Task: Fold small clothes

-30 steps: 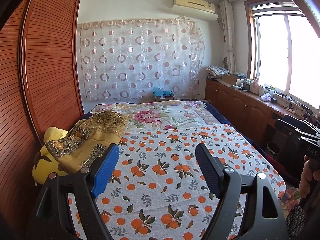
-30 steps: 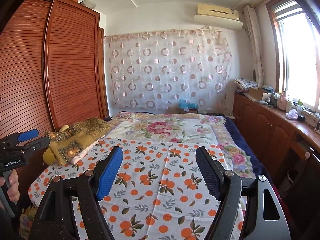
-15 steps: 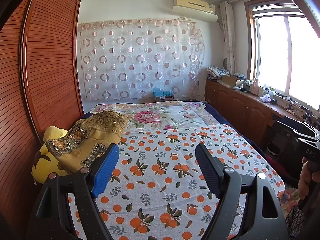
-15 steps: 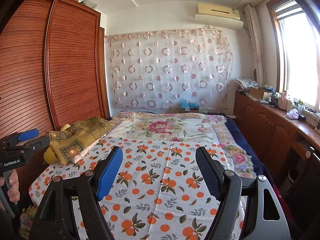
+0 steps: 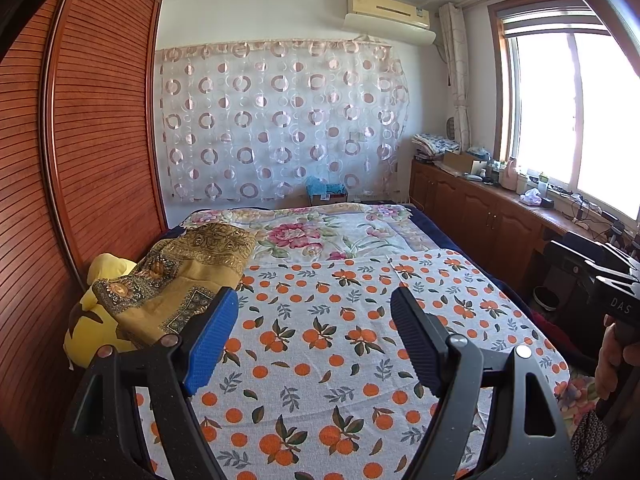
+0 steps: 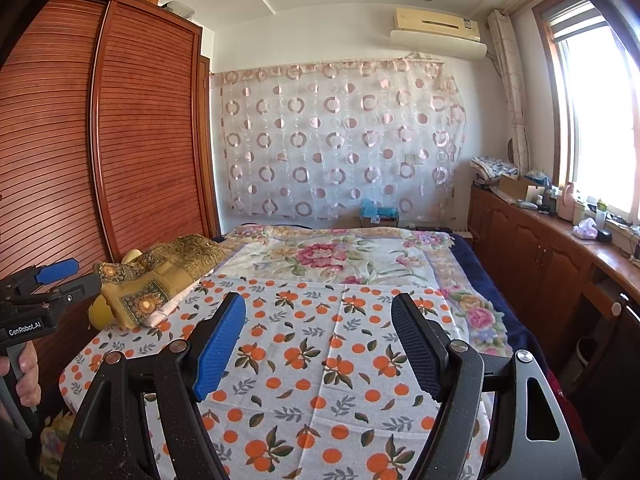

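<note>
My left gripper is open and empty, held above the bed's near end. My right gripper is also open and empty above the bed. A white cloth printed with oranges lies spread flat over the near half of the bed; it also shows in the right wrist view. No small garment shows apart from it. The left gripper shows at the left edge of the right wrist view, and the right gripper's body at the right edge of the left wrist view.
A gold patterned blanket lies on a yellow plush toy at the bed's left edge. A floral sheet covers the far half. A wooden wardrobe stands left; low cabinets under the window run along the right.
Both views have shifted very slightly; the grippers stay open and empty above the bed. Nothing on the bed has moved.
</note>
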Demonstrator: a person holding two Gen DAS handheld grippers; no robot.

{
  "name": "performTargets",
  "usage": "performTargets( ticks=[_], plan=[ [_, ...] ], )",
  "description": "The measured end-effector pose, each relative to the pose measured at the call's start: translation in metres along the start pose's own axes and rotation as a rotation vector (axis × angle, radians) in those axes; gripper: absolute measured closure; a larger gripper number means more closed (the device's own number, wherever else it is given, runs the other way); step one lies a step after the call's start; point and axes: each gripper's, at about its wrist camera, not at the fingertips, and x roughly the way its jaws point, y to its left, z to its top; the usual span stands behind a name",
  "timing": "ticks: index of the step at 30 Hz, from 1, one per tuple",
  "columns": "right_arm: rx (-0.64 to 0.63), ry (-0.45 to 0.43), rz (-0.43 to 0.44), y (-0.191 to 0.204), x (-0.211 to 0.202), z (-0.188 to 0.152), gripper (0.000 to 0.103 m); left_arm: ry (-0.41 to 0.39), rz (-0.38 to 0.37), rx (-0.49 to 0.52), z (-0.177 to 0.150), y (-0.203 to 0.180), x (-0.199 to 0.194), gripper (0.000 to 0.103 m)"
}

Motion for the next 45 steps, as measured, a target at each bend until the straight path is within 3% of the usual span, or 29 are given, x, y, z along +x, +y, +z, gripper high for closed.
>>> performTargets(
  ticks=[45],
  plan=[
    [0.002, -0.011, 0.002, -0.0013, 0.0003, -0.0026, 0.026, -0.005, -0.002, 0.002, -0.0041, 0.0006, 0.0015, 0.024]
  ],
)
